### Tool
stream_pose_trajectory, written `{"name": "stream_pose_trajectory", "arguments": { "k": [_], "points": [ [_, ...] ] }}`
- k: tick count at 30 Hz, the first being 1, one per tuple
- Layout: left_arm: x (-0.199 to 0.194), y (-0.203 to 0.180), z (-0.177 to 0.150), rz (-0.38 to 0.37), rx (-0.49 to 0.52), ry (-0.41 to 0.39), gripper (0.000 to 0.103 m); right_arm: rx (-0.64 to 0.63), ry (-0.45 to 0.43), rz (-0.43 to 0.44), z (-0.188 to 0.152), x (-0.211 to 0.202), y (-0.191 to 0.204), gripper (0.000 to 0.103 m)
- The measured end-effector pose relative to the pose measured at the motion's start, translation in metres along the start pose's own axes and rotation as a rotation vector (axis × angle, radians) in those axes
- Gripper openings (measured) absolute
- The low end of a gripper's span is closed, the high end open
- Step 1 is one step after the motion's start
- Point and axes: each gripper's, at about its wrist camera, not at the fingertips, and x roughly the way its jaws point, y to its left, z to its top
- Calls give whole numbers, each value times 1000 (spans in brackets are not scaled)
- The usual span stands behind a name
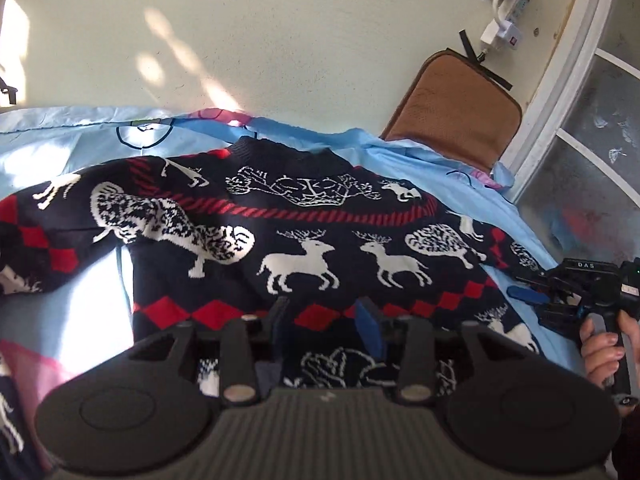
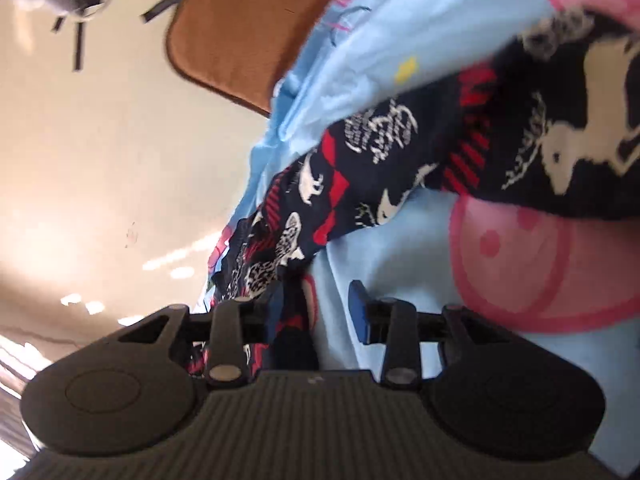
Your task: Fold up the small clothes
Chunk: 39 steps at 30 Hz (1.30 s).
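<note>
A light blue sheet [image 1: 460, 168] with pink cartoon print is covering the work surface, and the sweater [image 1: 304, 232] — dark knit with white reindeer and red diamonds — is lying spread across its middle, collar toward twelve o'clock in the left wrist view, one sleeve trailing off to nine o'clock and the other running down toward four. Beyond the sheet, at one o'clock, a brown cushion [image 1: 456, 108] is leaning against the pale wall.

The knit is looking soft, thick and light; it will likely drape and bunch rather than hold a crease, and it should not slip from rubber pads. The hem corners and the sleeve cuffs seem the sensible places to take hold, pinching both layers together.

The left gripper [image 1: 326, 320] is hovering over the lower body of the sweater near the hem, its jaws standing partly apart with nothing visibly pinched between them. The right gripper [image 2: 316, 312] — carried by a hand [image 1: 604, 344] at four o'clock — is sitting narrowly parted at the sleeve end; a fold of the dark knit is lying between its fingers, against the left one, though the blur is hiding whether both pads are pressing on it.
</note>
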Motion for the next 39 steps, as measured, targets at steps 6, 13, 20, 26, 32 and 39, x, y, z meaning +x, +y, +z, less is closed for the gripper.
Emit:
{"name": "stream_pose_trajectory", "arguments": {
  "k": [6, 13, 20, 26, 32, 39],
  "points": [
    [23, 20, -7, -25, -65, 4, 36, -5, -108, -65, 21, 20, 15, 29],
    [21, 21, -14, -32, -52, -40, 36, 52, -130, -29, 28, 17, 2, 29],
    [22, 13, -15, 5, 4, -44, 36, -146, -433, -130, 22, -13, 14, 7],
    [23, 8, -16, 32, 61, -45, 41, -196, -402, -216, 17, 4, 5, 8],
    [-2, 20, -17, -46, -5, -57, 66, -296, -323, -198, -20, -26, 25, 30],
    [-119, 88, -39, 126, -158, -253, 80, -587, -235, -100, -63, -29, 83, 30]
  ]
}}
